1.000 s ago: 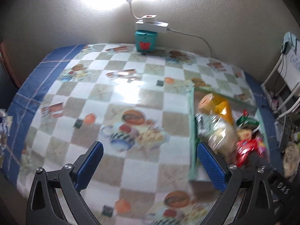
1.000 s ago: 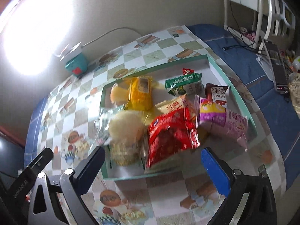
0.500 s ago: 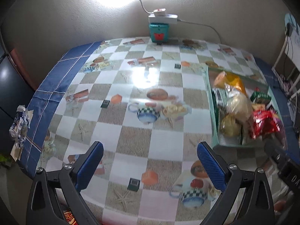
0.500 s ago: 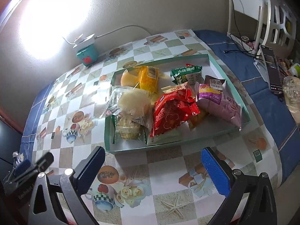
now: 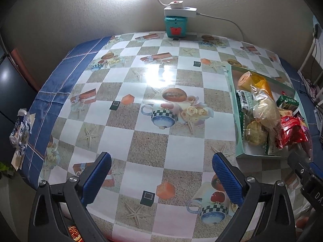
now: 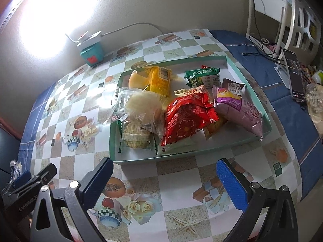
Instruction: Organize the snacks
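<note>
A shallow green tray (image 6: 232, 145) on the checked tablecloth holds several wrapped snacks: a red packet (image 6: 187, 119), a purple packet (image 6: 240, 109), a yellow packet (image 6: 159, 78), a green packet (image 6: 201, 77) and clear-wrapped pastries (image 6: 141, 109). The tray also shows at the right of the left wrist view (image 5: 239, 139). My right gripper (image 6: 165, 181) is open and empty, just in front of the tray's near edge. My left gripper (image 5: 161, 177) is open and empty over bare tablecloth, left of the tray.
A teal box with a white power strip and lamp (image 5: 176, 23) stands at the table's back against the wall. A crumpled wrapper (image 5: 20, 129) sits off the left edge. A phone (image 6: 293, 74) and cables lie on the blue cloth to the right.
Both grippers have pulled back and up from the table, so more tablecloth and the whole tray show. Both stay open and empty. The snacks have not moved.
</note>
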Available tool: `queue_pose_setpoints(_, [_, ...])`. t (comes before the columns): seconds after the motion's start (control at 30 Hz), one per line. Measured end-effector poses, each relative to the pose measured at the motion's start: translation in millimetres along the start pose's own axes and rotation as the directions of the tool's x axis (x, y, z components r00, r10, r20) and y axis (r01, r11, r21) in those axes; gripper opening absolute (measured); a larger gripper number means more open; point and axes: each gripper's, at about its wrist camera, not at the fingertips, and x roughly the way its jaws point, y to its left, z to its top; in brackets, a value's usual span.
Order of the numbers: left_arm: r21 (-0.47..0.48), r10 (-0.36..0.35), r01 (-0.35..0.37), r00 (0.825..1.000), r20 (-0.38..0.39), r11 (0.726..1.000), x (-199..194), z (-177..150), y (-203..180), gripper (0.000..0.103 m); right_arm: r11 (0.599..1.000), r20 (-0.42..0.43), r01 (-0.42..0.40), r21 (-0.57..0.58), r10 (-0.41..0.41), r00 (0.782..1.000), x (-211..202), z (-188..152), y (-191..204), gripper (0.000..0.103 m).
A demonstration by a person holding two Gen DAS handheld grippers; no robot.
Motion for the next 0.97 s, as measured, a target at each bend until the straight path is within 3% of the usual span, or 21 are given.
queue_pose_setpoints(0.43, [-0.006,-0.008,0.008,0.999,-0.033,1.0,9.4,2.0,4.9,0.1,0.999,-0.008,0.031,-0.021,-0.032,0.999,6.5,1.8,5.5,0.103])
queue_pose_setpoints(0.97, [-0.024,-0.017,0.017,1.0,-0.02,1.0,7.4,1.8,8.1,0.1,0.999,-0.017,0.033,-0.032,-0.034,0.999,9.3,0.1,7.6,0.103])
